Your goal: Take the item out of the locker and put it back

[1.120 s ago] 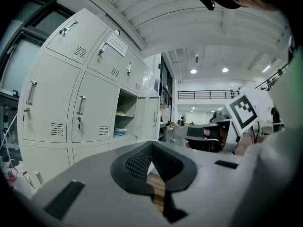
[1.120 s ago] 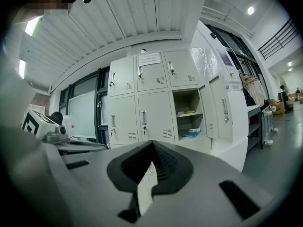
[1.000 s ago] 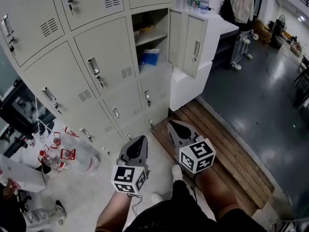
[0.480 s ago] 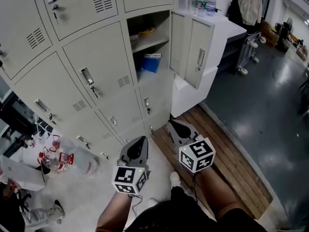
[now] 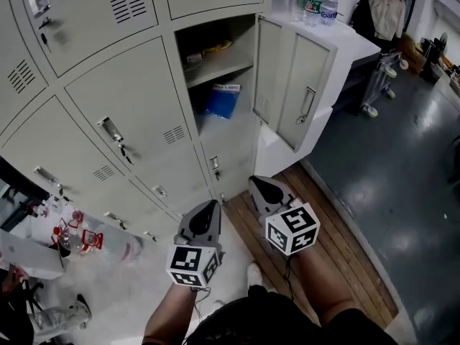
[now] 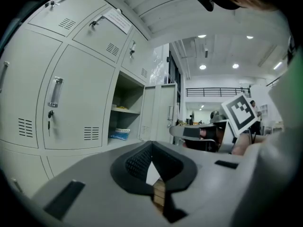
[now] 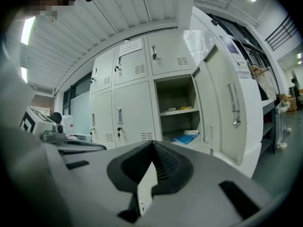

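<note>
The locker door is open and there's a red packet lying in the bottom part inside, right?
Not quite. The packet is blue, not red. The rest is right: the locker door is open, and the packet lies in the bottom part, under the shelf. The head view shows it best.

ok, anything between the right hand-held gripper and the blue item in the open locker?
Nothing. Right gripper view: bare stretch from the right hand-held gripper to the blue item; the open door stands aside.
</note>
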Available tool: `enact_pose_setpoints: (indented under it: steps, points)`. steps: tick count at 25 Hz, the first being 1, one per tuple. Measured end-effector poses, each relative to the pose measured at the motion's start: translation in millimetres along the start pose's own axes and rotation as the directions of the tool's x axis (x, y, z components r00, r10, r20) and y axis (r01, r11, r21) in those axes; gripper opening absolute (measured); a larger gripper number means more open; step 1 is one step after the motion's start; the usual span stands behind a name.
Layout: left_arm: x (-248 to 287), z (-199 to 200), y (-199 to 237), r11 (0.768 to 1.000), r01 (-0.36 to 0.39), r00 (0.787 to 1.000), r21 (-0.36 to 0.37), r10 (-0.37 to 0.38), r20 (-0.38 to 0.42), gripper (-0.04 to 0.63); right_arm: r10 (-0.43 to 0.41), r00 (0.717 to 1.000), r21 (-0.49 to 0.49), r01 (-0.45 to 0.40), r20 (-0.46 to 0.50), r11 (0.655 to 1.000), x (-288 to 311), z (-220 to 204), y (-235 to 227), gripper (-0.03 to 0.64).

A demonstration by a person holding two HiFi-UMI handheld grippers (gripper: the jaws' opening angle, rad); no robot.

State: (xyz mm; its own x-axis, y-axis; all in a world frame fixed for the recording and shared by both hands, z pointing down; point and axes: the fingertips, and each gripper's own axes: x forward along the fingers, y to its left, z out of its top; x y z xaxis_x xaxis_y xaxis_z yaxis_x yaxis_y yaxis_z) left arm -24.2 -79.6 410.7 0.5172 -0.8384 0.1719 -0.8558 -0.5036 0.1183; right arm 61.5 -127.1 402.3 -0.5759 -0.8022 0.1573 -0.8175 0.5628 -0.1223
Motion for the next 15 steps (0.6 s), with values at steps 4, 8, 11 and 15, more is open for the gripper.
enact_pose_setpoints:
  steps: [4,8,11,15]
  points:
    - [29,2,8,1.0,-0.025,1.0,-0.005,0.025,-0.004,0.003,0.023,1.0,-0.007,-0.023,-0.01,1.0,21,1,-24,0.0]
    - [53,6,12,0.999,-0.053,0.999,-0.011,0.053,0.002,0.003,0.049,0.999,-0.018,-0.049,-0.014,0.999,39,4,-44,0.0]
    - [68,10,15,0.997,-0.074,0.997,-0.012,0.074,0.008,0.003,0.068,0.998,-0.026,-0.068,-0.016,0.997,49,8,-57,0.0]
    - [83,15,18,0.995,-0.102,0.995,-0.015,0.102,0.017,0.003,0.097,0.995,-0.044,-0.097,-0.018,0.994,60,15,-68,0.0]
